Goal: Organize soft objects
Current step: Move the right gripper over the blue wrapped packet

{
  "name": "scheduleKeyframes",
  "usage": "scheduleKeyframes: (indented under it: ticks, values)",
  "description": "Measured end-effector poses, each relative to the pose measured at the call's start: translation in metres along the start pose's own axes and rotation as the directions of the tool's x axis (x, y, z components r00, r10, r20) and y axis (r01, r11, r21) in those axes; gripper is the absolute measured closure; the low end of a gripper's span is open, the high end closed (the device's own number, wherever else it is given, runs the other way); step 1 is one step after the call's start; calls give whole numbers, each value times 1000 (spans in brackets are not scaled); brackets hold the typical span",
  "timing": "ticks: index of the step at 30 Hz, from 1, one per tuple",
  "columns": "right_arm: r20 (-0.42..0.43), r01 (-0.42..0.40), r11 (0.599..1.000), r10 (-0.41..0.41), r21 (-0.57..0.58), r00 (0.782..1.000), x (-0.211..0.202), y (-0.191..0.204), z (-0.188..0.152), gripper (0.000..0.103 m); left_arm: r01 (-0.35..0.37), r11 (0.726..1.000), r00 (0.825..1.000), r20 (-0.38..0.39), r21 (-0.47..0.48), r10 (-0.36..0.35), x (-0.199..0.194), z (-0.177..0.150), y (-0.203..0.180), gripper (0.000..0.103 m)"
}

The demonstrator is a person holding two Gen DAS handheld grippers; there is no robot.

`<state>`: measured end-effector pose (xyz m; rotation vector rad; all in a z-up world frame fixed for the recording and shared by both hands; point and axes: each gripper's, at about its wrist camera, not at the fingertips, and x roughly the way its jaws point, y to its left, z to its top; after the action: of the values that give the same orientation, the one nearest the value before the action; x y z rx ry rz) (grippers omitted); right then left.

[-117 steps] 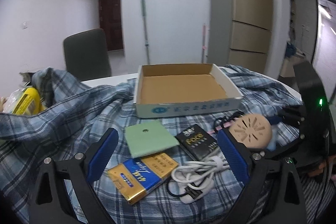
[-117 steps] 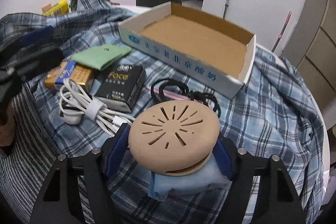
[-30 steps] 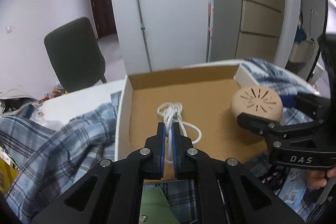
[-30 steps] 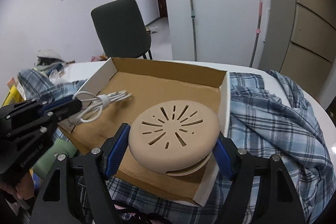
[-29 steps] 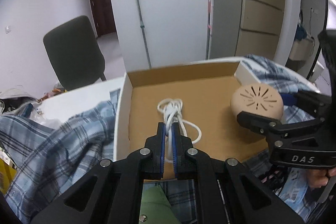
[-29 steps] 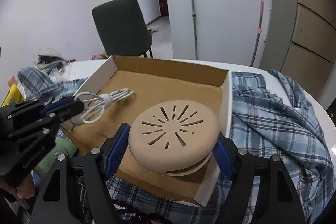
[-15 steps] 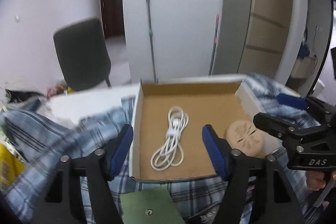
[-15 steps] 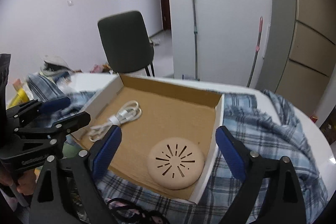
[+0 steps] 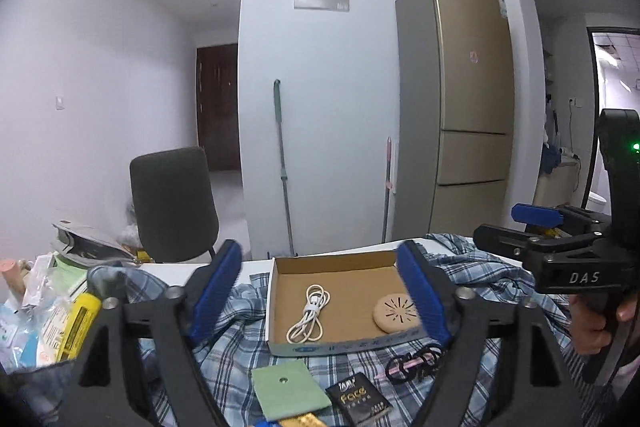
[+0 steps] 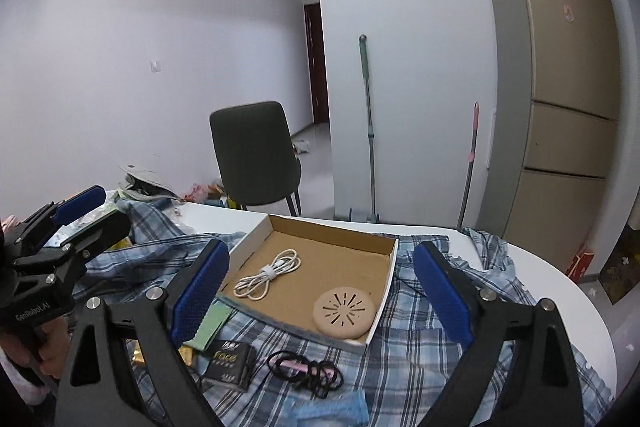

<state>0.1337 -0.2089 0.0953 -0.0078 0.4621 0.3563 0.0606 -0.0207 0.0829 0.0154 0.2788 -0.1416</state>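
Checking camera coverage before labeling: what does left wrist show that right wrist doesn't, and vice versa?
Left wrist only: the yellow bottle among the clutter at left. Right wrist only: the light blue cloth at the bottom edge. Both: the cardboard box holding the white cable and tan round pad, plus the green pouch, black Face pack and black hair ties on the plaid cloth.

One cardboard box (image 10: 385, 290) sits on the checked cloth (image 10: 472, 339) over the table, and two things lie inside it: one coiled white cable (image 10: 267, 275) and one round tan disc (image 10: 344, 313). On the cloth by the box's near edge lie one green pouch (image 9: 289, 393), one black packet (image 9: 358, 403), one bundle of black hair ties (image 10: 306, 373) and one blue cloth (image 10: 326, 409).
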Motion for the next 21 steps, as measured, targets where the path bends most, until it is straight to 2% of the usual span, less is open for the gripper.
scheduleKeyframes:
  ticks: [3, 6, 8, 13, 16, 21]
  values:
    - [27, 1, 1000, 0, -6, 1000, -21, 8, -11, 8, -19, 1000, 999, 27, 11, 18, -15, -17, -2, 18]
    - [36, -7, 1000, 7, -6, 999, -32, 9, -25, 4, -3, 1000, 1000, 21, -4, 3, -24, -32, 0, 17]
    - [47, -3, 1000, 4, -24, 999, -35, 11, -37, 3, 1, 1000, 999, 32, -15, -1, -29, -45, 0, 12]
    - [13, -8, 998, 9, -57, 1000, -27, 20, -66, 0, -18, 999, 999, 33, 36, 17, -26, -70, -3, 9]
    - [35, 24, 996, -21, -89, 999, -18, 21, -82, 0, -16, 999, 999, 33, 39, 15, -20, -79, -5, 0]
    - [16, 9, 996, -7, -87, 1000, -4, 13, -99, 0, -7, 999, 1000, 8, 50, 7, -12, -86, -5, 0]
